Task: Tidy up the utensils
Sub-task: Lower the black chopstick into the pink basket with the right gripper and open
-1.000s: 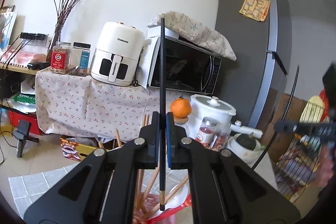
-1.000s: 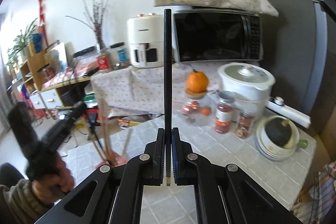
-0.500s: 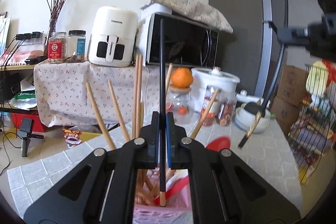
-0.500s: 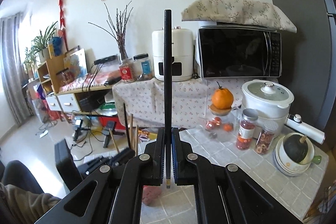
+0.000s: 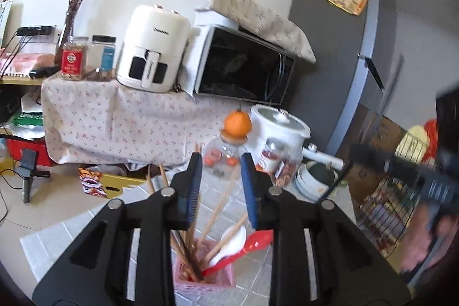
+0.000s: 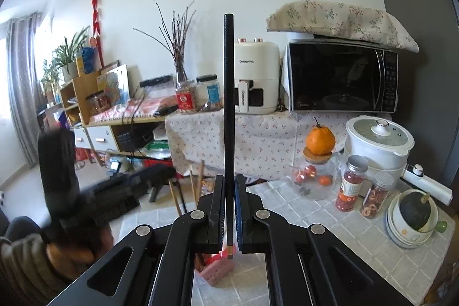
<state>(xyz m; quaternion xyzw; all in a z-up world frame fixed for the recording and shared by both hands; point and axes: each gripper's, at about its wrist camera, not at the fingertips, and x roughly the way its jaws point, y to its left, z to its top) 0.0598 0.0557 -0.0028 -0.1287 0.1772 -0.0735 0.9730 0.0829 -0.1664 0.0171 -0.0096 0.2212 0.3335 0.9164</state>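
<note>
The pink basket [image 5: 200, 281] stands on the tiled table [image 5: 287, 271], near the front, just below the left gripper [image 5: 221, 171]. Inside it: wooden chopsticks [image 5: 221, 202] leaning in diff. directions, a dark chopstick [image 5: 190, 257], a white spoon [image 5: 233, 234] and a red spoon [image 5: 252, 243] that sticks out to the right. The left gripper's jaws are opening, blue pads apart, w/ nothing between them; the basket is seen through the gap.

The right gripper [image 6: 229, 208] is clamped on a black chopstick [image 6: 228, 111], held upright, its lower tip just under the pads. In the right wrist view a corner of the basket shows below the jaws, and the left gripper is a blurred dark shape at far left.

Farther on the table, to the right: a glass jar [image 6: 315, 177] w/ an orange [image 6: 320, 140] on its lid, two small spice jars [image 6: 351, 182], a white cooker [image 6: 378, 142] and a stack of bowls [image 6: 410, 231]. Behind, on a flowered cloth [image 6: 229, 139], an air fryer [image 6: 256, 76] and a microwave [image 6: 341, 79] w/ a cushion on top.
</note>
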